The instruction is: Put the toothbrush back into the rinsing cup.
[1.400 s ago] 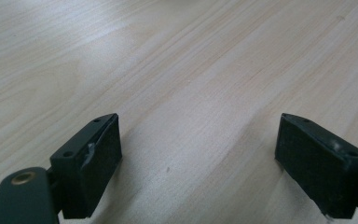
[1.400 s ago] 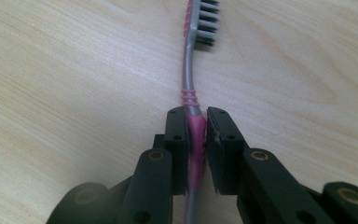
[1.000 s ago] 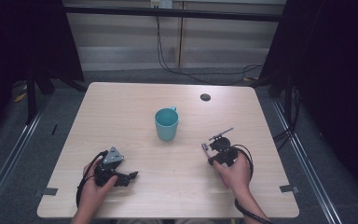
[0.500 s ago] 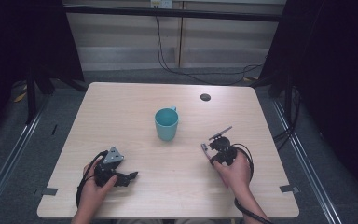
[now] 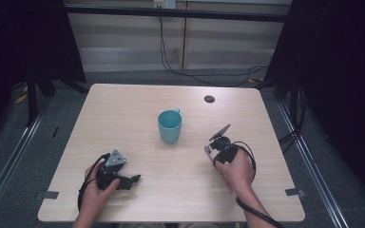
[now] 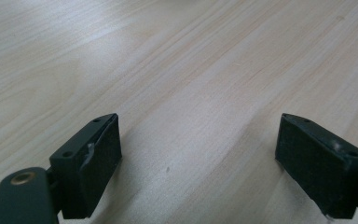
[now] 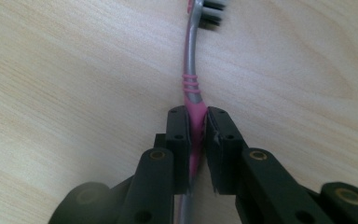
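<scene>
The right claw (image 7: 196, 135) is pressed together on the pink handle of a toothbrush (image 7: 193, 79), its two black jaws pinching the grip from both sides after just closing on it. In the right gripper view the toothbrush runs straight out from the jaws toward 12 o'clock, its grey neck ringed with pink bands and its dark bristle head at the top edge, just over the pale wood of the table (image 7: 74, 70). In the high view the right claw (image 5: 212, 147) sits at about 4 o'clock from the middle of the table, held by the person's right hand (image 5: 240, 168), with a black cable looping beside it; the toothbrush is too small there to make out clearly.

The left claw (image 6: 196, 163) is spread wide, with bare wood between its jaws. In the high view the left claw (image 5: 130, 179) lies at about 7 o'clock on the table, pointing toward 3 o'clock, in the person's left hand (image 5: 97, 187), with a grey three-cornered plate on top.

A teal mug (image 5: 169, 126) stands upright near the middle of the table, at about 10 o'clock from the right claw and well apart from both claws. A small dark round disc (image 5: 209, 99) lies toward the far edge, at 1 o'clock from the mug.
</scene>
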### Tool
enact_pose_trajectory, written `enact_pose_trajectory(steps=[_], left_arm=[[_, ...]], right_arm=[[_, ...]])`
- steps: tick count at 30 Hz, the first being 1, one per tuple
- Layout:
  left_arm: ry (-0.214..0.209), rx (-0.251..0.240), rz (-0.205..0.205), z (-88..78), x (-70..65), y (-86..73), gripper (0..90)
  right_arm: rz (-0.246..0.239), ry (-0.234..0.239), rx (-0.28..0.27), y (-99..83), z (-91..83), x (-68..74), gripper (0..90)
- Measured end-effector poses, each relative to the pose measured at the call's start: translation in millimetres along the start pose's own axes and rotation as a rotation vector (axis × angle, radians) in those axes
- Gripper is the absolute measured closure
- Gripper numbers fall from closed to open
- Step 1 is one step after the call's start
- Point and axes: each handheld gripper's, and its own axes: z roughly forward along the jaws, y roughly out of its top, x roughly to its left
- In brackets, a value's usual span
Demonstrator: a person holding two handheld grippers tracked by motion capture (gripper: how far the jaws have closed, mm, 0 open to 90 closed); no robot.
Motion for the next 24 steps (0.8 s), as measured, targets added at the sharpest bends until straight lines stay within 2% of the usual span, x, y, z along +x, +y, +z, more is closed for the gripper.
enact_pose_trajectory(steps=[3,10,15,16,17,18,24], left_arm=[[0.0,0.0,0.0,0.0,0.0,0.0,14.0],[-0.004,0.0,-0.008,-0.1,0.0,-0.2,14.0],[-0.001,0.0,-0.002,0.1,0.0,0.0,14.0],[-0.002,0.0,-0.002,0.0,0.1,0.0,14.0],[0.0,0.0,-0.002,-0.1,0.2,0.0,14.0],[-0.003,0.0,-0.006,-0.1,0.1,-0.1,14.0],[-0.002,-0.001,-0.001,0.1,0.0,0.0,14.0]], right_arm=[[-0.002,-0.002,0.001,0.2,-0.1,0.5,80.8],[0.04,0.055,-0.083,-10.3,0.2,-8.5,80.9],[0.049,0.063,-0.111,-13.3,-2.8,-11.9,81.0],[0.056,0.075,-0.14,-14.0,-6.7,-14.2,81.0],[0.056,0.075,-0.14,-14.0,-6.7,-14.2,81.0],[0.058,0.083,-0.167,-14.1,-11.4,-16.2,81.0],[0.053,0.101,-0.242,-12.4,-26.0,-18.8,81.0]])
